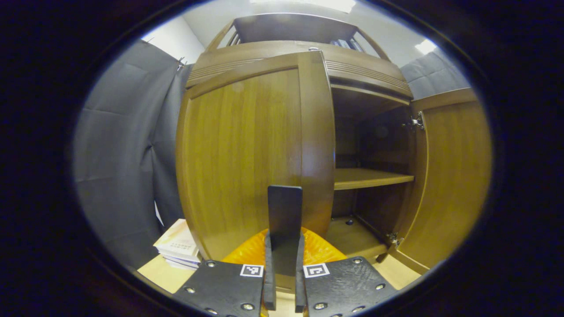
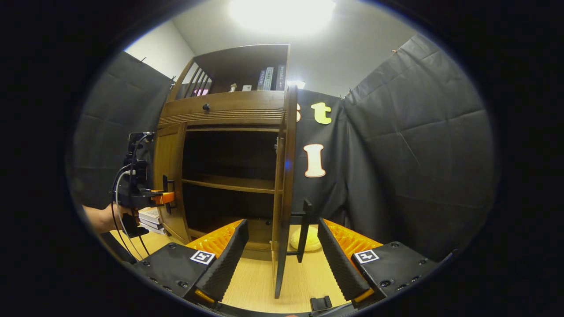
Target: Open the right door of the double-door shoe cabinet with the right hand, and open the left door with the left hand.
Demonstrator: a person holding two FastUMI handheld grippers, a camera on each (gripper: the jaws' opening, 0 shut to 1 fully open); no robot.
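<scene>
The wooden shoe cabinet (image 2: 220, 112) has both doors swung out from its dark inside. In the left gripper view the left door (image 1: 246, 154) stands partly open right ahead. My left gripper (image 1: 284, 246) is shut on that door's black upright handle (image 1: 285, 211). The right door (image 1: 449, 176) hangs wide open at the right. In the right gripper view the right door (image 2: 284, 185) is edge-on, its black handle (image 2: 304, 229) on the far side. My right gripper (image 2: 282, 222) is open, with a finger on each side of the door edge and apart from it. A hand holds the left gripper (image 2: 145, 193) at the left door.
A shelf (image 1: 370, 178) crosses the cabinet's inside. A stack of books (image 1: 178, 248) lies on the wooden floor (image 2: 255, 281) left of the cabinet. A pale yellow round thing (image 2: 310, 237) sits behind the right door. Black cloth wall (image 2: 410, 154) stands close on the right.
</scene>
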